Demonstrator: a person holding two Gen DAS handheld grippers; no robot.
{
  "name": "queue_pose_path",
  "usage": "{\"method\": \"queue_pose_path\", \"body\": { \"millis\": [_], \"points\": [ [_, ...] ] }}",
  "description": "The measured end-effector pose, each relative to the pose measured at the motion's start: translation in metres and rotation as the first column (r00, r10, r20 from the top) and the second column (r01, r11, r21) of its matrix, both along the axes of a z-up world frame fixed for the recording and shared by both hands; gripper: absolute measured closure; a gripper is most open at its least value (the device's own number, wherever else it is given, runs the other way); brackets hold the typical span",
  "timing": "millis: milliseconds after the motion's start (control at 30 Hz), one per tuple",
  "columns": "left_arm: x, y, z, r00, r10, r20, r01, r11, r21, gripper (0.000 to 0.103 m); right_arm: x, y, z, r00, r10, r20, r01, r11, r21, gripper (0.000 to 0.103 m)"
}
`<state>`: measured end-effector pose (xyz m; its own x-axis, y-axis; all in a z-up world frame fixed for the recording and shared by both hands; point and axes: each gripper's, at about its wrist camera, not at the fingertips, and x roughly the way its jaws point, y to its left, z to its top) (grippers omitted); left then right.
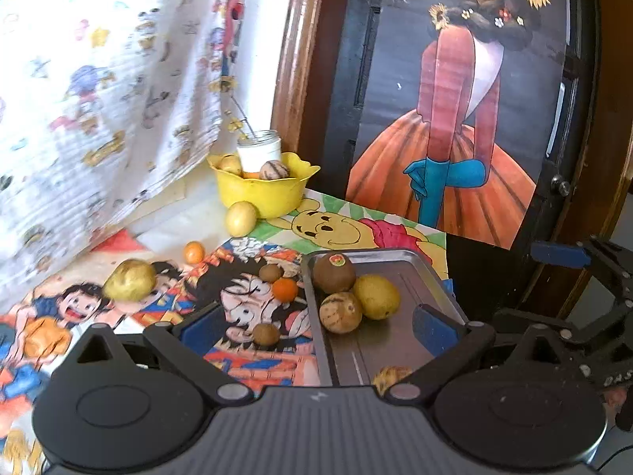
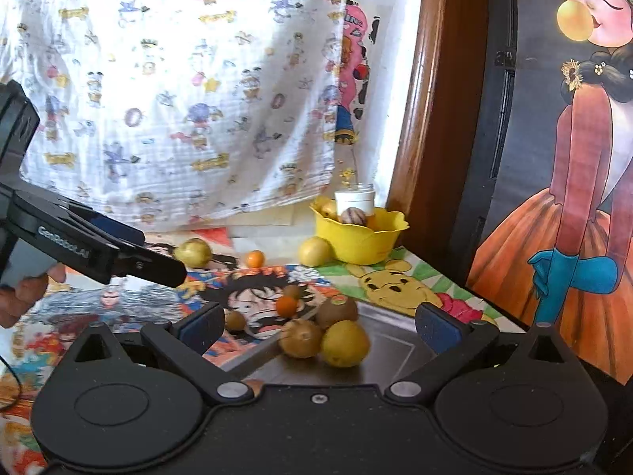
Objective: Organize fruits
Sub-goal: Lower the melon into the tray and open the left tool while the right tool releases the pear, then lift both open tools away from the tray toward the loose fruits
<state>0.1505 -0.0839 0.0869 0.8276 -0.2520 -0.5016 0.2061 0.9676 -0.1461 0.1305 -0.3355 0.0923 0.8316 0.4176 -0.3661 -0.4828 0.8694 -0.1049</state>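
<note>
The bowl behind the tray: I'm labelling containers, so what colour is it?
Plain yellow bowl with a wavy rim, clearest in the right wrist view.

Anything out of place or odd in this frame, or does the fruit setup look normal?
One oddity: a white jar with a thin stick poking out sits in the yellow bowl among the fruit. Several fruits, including a small orange, lie loose on the cartoon mat beside the metal tray.

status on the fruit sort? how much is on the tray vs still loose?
Done: three fruits sit clustered on the metal tray: kiwi, yellow fruit, striped fruit; a fourth shows at its near edge. In hand: nothing; left gripper and right gripper are both open and empty. Left: loose fruit on the mat, including a small orange, two small brown fruits, a yellow one and one beside the yellow bowl.
</note>
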Motion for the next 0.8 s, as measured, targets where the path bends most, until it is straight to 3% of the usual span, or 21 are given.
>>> {"method": "queue_pose_path", "body": {
  "millis": [433, 800],
  "points": [
    [-0.059, 0.038, -0.008, 0.998, 0.052, -0.027, -0.052, 0.999, -0.007, 0.000, -0.065, 0.040, -0.011, 0.998, -0.003, -0.063, 0.005, 1.000, 0.023, 0.001],
    [-0.082, 0.075, -0.029, 0.994, 0.071, -0.089, -0.072, 0.997, -0.014, 0.000, -0.092, 0.076, -0.037, 0.976, -0.057, -0.208, 0.069, 0.996, 0.048, 0.001]
  ]
}}
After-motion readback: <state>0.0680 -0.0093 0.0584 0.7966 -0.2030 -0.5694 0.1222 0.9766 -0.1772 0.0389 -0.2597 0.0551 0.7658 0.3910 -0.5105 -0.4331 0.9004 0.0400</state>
